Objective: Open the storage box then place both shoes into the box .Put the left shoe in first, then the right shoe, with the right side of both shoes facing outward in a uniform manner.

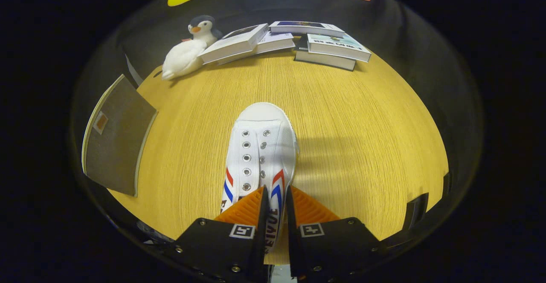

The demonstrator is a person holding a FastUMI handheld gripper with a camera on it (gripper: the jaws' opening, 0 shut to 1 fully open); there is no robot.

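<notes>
A white canvas shoe [260, 146] with red and blue stripes and metal eyelets points away from me over the wooden table [354, 116]. My gripper [276, 206] is shut on the shoe's right side wall near the heel opening, with one finger inside the shoe and one outside. The toe sticks out well beyond the fingertips. I cannot tell whether the sole rests on the table or hangs just above it. The open lid or flap of a grey-brown storage box [117, 136] stands off to the left of the shoe.
A white plush penguin [187, 48] lies at the far side of the table. Several books [290, 44] are stacked and spread beside it along the back. A dark object [416, 210] sits at the table's near right edge.
</notes>
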